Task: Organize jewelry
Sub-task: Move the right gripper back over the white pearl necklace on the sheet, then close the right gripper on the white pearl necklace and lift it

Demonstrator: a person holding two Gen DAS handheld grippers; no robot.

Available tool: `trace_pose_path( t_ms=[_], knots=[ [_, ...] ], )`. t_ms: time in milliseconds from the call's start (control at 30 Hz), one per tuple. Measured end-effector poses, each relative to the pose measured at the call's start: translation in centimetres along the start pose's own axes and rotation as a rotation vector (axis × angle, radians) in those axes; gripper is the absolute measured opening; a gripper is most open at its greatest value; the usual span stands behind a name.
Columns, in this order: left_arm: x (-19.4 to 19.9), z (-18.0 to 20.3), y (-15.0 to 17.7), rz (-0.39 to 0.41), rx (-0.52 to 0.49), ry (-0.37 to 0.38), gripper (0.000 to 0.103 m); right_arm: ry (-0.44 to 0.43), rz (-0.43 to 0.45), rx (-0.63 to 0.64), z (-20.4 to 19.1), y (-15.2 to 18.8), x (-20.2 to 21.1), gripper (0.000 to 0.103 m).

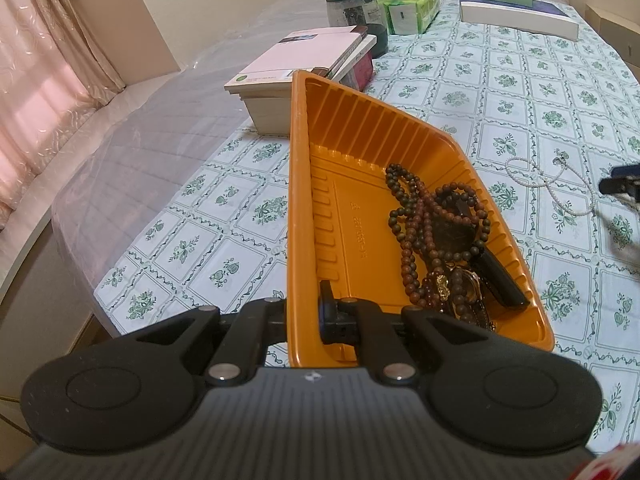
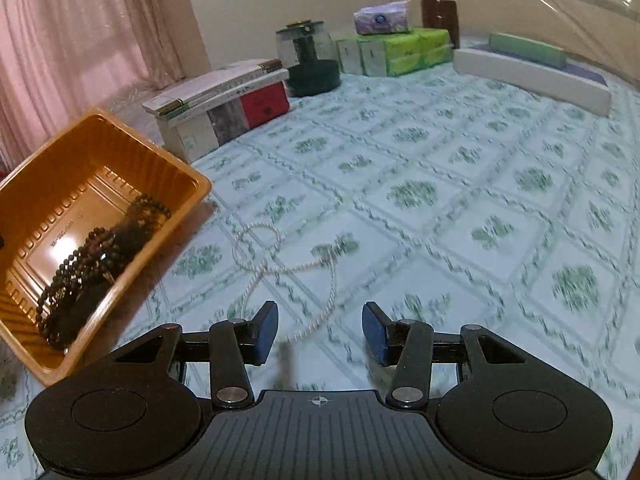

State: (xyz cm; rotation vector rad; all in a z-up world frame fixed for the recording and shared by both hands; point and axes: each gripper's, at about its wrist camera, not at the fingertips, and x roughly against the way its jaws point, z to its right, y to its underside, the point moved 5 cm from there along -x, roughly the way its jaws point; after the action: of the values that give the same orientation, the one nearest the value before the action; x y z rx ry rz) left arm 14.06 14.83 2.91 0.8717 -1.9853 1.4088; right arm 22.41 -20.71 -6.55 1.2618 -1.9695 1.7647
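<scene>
An orange plastic tray rests on the floral tablecloth, with my left gripper shut on its near left wall, one finger inside and one outside. Several dark wooden bead strands lie heaped against the tray's right wall. A white pearl necklace lies looped on the cloth just right of the tray, which also shows the dark beads. My right gripper hovers open just over the necklace's near end, nothing between its pads. In the left wrist view the necklace lies beside the right gripper at the frame's edge.
A stack of books sits just behind the tray. Farther back are a glass teapot, green tissue packs and a long white box. The table edge drops off left of the tray.
</scene>
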Motion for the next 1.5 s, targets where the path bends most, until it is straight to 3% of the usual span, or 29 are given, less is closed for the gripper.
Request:
trace_pose_path(
  t_ms=[267,367,433,500,667,1167,1500],
  knots=[
    [0.0,-0.1,0.0,-0.003,0.006,0.0,0.006,0.021,-0.046,0.067,0.0,-1.8,-4.3,0.032],
    [-0.1,-0.2,0.1,-0.003,0.005,-0.001,0.006,0.065,-0.086,0.099,0.1,-1.5,-5.6,0.021],
    [-0.1,-0.1,0.1,-0.004,0.006,0.0,0.006,0.084,-0.082,0.14,-0.1,-1.1,-5.8,0.019],
    [-0.2,-0.1,0.1,-0.007,0.008,0.0,0.006,0.088,-0.084,0.198,-0.8,-0.8,-5.8,0.001],
    [-0.3,-0.1,0.1,-0.007,0.009,-0.001,0.006,0.076,-0.081,0.214,-1.2,-1.0,-5.0,0.001],
    [-0.2,0.0,0.1,-0.006,0.005,-0.004,0.006,0.08,0.145,0.333,-3.0,-7.4,5.1,0.001],
    [0.0,0.1,-0.1,-0.003,-0.002,-0.006,0.006,0.084,0.227,0.416,-4.1,-10.3,9.7,0.001]
  ],
)
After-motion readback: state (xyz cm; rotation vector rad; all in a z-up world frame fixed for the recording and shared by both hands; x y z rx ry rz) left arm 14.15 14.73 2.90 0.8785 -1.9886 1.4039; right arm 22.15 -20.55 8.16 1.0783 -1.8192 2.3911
